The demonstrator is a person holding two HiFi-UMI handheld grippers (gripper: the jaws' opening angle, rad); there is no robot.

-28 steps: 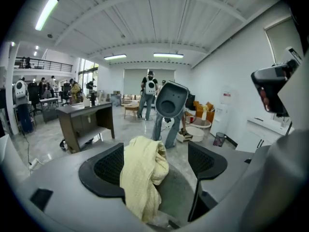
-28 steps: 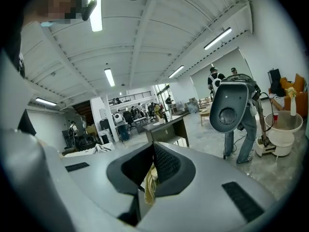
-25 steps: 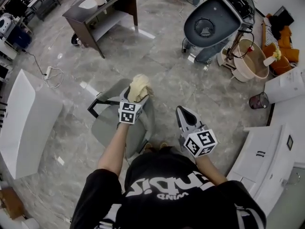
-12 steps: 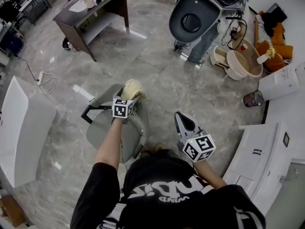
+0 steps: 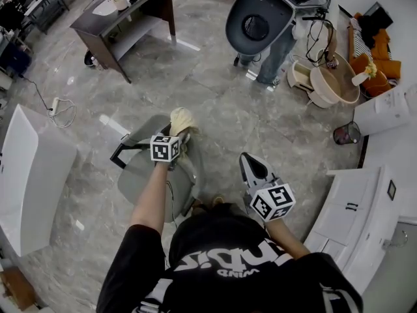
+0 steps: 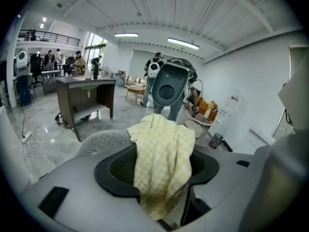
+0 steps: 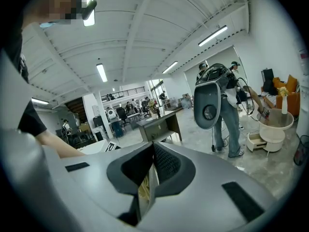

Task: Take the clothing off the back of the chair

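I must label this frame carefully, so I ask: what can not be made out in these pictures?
Left gripper view: the jaws of the left gripper have just been closing with the yellow cloth between them; its folds hide whether the pads press it.
Head view: the left gripper covers where the cloth meets the chair back.
Right gripper view: a pale sliver in the slit of the right gripper is too narrow to name.

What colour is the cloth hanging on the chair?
Pale yellow with a faint white check pattern. The cloth shows best in the left gripper view.
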